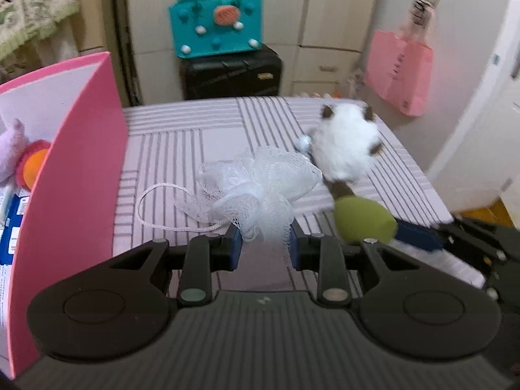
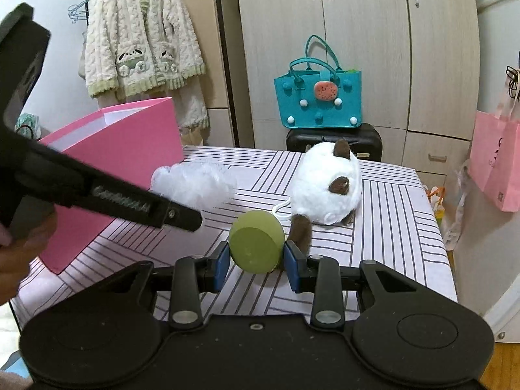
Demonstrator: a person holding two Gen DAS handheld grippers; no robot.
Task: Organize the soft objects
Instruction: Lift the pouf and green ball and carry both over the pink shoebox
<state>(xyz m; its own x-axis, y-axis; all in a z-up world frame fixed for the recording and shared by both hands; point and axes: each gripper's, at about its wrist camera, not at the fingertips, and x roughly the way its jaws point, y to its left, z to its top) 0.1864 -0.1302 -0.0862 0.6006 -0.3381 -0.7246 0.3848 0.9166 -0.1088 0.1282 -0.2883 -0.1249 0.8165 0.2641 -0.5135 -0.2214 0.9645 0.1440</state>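
Green sponge (image 2: 256, 242) between right gripper (image 2: 256, 260) pads

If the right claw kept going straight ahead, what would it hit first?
The right claw already has the green sponge between its fingers. Just beyond lies the white plush cat, probably its brown tail first, though depth is hard to judge.

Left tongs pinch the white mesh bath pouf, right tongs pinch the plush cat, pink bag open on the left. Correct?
Not quite. The right tongs pinch the green sponge, not the plush cat, which lies behind it; the right wrist view shows this. Left tongs on the white mesh bath pouf and the pink bag stand.
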